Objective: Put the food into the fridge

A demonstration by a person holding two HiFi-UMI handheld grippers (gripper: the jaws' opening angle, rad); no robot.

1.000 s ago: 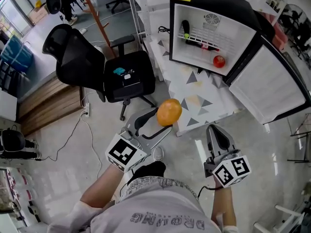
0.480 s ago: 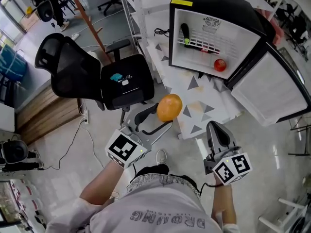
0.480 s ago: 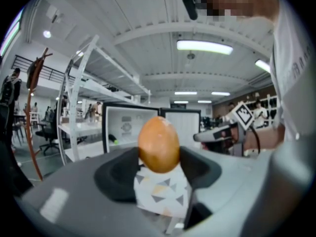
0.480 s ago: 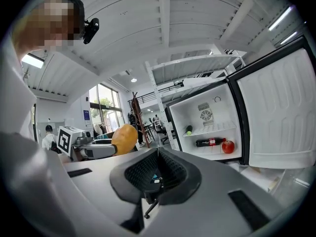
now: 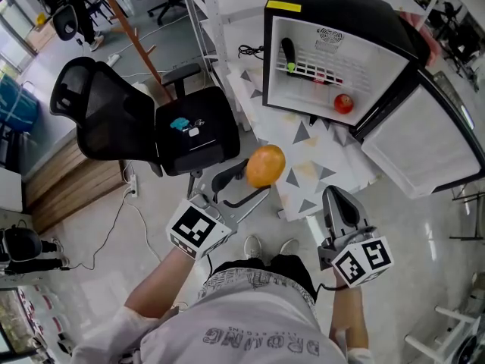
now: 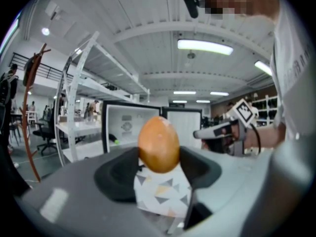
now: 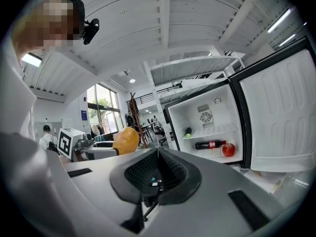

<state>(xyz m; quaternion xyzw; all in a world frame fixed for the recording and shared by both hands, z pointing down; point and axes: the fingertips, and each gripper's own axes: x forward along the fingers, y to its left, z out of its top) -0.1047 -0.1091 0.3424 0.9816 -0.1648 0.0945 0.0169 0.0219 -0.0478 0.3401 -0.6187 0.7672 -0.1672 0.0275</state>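
An orange fruit [image 5: 265, 165] is clamped between the jaws of my left gripper [image 5: 256, 174], held up in front of me; in the left gripper view the orange [image 6: 158, 143] fills the gap between the two dark pads. My right gripper [image 5: 339, 205] hangs lower right with its jaws pressed together and nothing in them, the same in the right gripper view [image 7: 158, 158]. Ahead stands a small black fridge [image 5: 299, 6] with its door [image 5: 428, 139] swung wide. Inside lie a dark bottle [image 5: 289, 51], a cola bottle [image 7: 210, 144] and a red apple [image 5: 343, 103].
A black office chair [image 5: 144, 123] stands at the left with small items on its seat. The fridge rests on a white surface with a triangle pattern [image 5: 318, 165]. White shelving [image 5: 204, 14] rises behind. A cable [image 5: 114, 211] trails over the floor at the left.
The view has shifted slightly; the fridge and the chair sit a little nearer. Both grippers keep their pose, the orange still held in the left one.
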